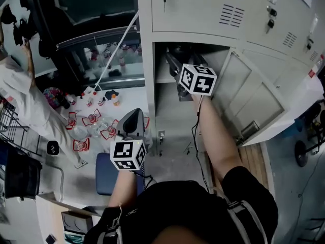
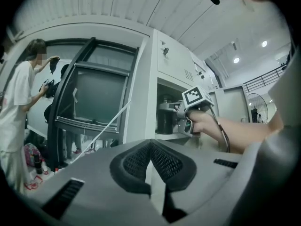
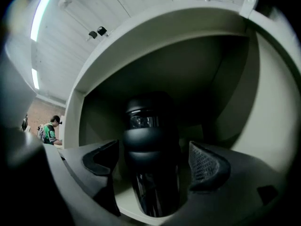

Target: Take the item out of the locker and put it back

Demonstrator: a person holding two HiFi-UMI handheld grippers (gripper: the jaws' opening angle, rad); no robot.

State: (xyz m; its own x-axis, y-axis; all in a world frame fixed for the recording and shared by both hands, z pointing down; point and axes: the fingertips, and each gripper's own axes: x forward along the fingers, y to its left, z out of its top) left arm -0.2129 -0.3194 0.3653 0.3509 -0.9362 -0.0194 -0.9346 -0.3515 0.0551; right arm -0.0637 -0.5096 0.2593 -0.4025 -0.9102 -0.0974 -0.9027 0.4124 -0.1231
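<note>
Close by, the left gripper [image 2: 150, 160] hangs idle, jaws shut together on nothing. Further in, the right gripper [image 3: 154, 160] has its jaws spread either side of the black bottle [image 3: 148, 126], which stands on the locker [image 3: 263, 102] shelf, ungripped. It looks like the taking-out step: close, then draw back.

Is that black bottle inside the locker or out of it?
Inside. The black bottle stands upright on the locker shelf, deep in the compartment, between the right claw's open jaws.

Locker shelf [image 3: 123, 202] w/ blk bottle [image 3: 150, 149].
</note>
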